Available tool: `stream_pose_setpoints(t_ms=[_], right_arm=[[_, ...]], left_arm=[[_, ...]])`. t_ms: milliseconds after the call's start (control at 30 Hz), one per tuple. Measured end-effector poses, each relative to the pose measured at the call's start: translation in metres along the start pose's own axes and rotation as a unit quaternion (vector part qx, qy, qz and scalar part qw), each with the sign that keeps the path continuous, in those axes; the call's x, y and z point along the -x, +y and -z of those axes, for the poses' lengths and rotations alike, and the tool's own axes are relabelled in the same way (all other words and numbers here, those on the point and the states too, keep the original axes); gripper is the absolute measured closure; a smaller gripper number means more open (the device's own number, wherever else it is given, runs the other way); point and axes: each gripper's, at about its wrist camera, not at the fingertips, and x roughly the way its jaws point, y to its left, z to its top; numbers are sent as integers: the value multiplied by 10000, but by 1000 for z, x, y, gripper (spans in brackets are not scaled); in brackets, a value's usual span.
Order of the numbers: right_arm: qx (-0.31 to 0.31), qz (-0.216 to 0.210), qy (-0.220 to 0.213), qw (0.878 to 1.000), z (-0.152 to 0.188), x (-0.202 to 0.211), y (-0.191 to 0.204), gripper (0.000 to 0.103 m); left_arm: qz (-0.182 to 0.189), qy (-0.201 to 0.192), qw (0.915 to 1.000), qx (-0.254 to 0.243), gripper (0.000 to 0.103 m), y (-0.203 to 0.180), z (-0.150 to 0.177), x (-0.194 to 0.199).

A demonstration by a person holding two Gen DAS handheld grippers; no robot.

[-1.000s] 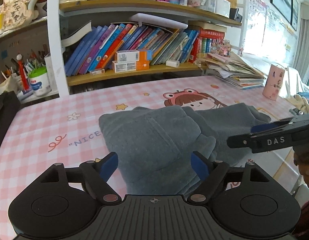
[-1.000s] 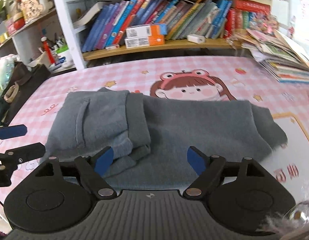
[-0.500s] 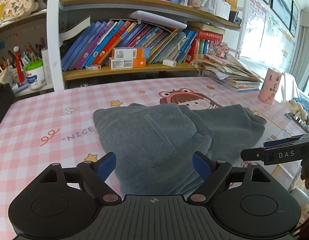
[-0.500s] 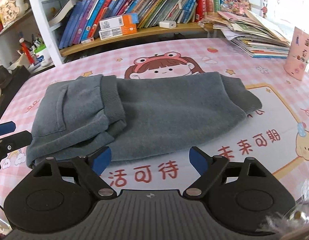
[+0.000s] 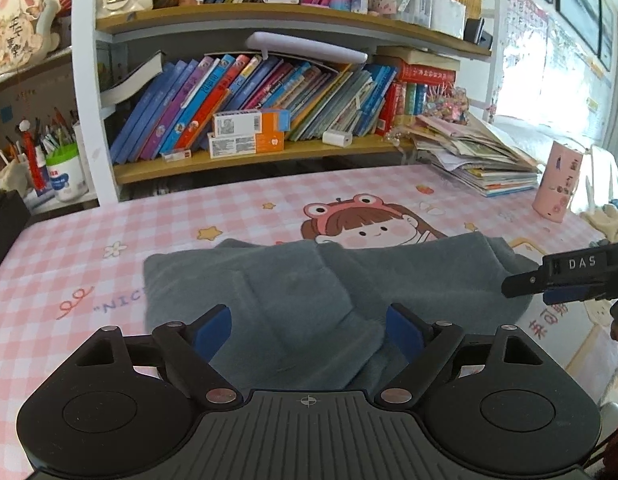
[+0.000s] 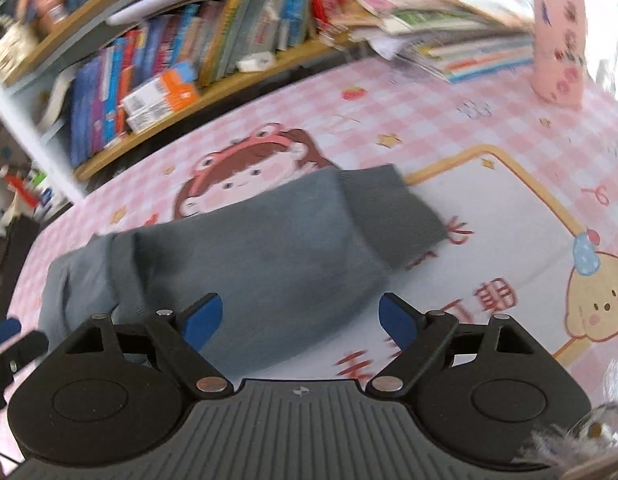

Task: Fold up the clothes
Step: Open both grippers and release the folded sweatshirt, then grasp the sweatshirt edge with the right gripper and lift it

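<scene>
The grey garment (image 5: 309,292) lay folded on the pink checked cloth (image 5: 69,264) covering the counter, its ribbed cuff (image 6: 393,212) toward the right, partly over a printed cartoon girl (image 5: 361,228). The left tool (image 5: 309,334) hung above its near edge, fingers apart and empty. The right tool (image 6: 299,320) was likewise spread wide, gripping nothing. Bookshelves (image 5: 245,160) stood behind.
</scene>
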Motion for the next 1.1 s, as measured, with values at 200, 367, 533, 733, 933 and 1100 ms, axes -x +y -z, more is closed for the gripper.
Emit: stream_pose_setpoints(t_ms=[200, 367, 533, 733, 933, 1100], right_arm=[[-376, -363, 369, 9979, -23, -11, -48, 21], [-932, -870, 632, 9898, -37, -20, -79, 35], [-1708, -1336, 977, 9713, -45, -38, -100, 46], [-1645, -1549, 938, 9696, -55, -50, -95, 67], [-1291, -1848, 737, 9715, -62, -49, -87, 88], [-994, -2094, 568, 9711, -69, -48, -80, 88]], left_arm=[[-234, 88, 9996, 127, 16, -38, -2, -14], [-395, 209, 9990, 95, 16, -65, 0, -20], [-672, 275, 9972, 184, 16, -75, 0, -16], [-1112, 290, 9923, 453, 16, -74, 1, -8], [-1351, 267, 9889, 565, 16, -75, 1, -3], [-1412, 272, 9881, 543, 16, -78, -1, -4]])
